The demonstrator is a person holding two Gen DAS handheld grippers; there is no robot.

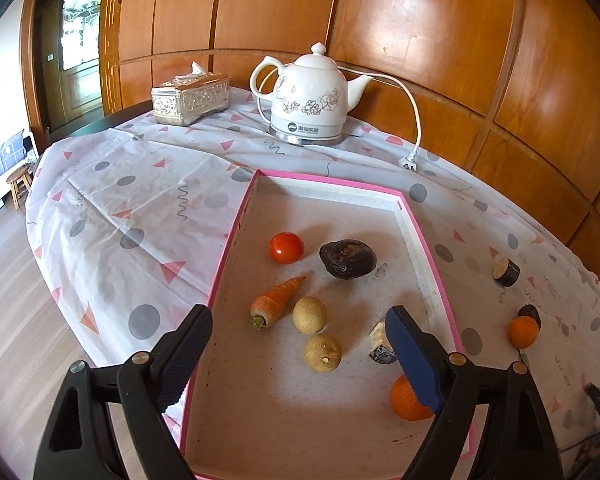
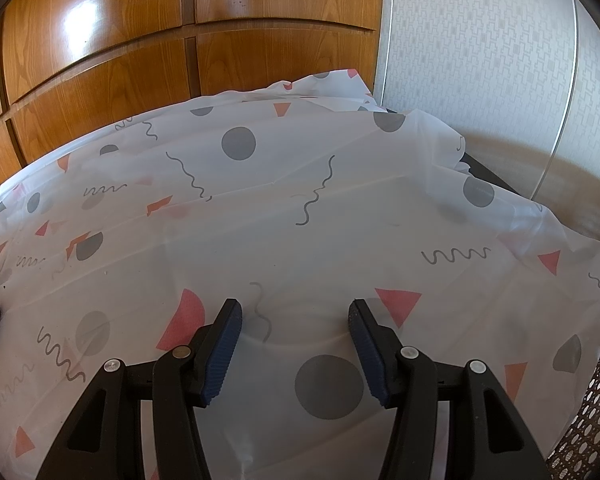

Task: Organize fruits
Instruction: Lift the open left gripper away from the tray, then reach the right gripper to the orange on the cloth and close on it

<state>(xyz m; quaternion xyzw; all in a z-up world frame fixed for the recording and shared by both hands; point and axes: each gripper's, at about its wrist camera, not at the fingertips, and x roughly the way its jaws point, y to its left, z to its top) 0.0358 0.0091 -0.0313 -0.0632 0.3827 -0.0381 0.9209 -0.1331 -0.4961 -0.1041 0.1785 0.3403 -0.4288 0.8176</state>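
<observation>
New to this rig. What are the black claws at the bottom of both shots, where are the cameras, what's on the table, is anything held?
There is no robot arm. A person holds a two-finger gripper in each hand, and a fisheye camera on each one looks forward along its fingers, so the claws are the gripper itself.

Left wrist view: the left gripper is open over a pink-edged tray and holds nothing. In the tray lie a tomato, a carrot, a dark lumpy piece, two tan round fruits, a cut piece and an orange. Outside it, on the patterned tablecloth, are another orange and two dark pieces. A kettle and tissue box stand at the back.

Right wrist view: the right gripper is open and empty over bare cloth.
</observation>
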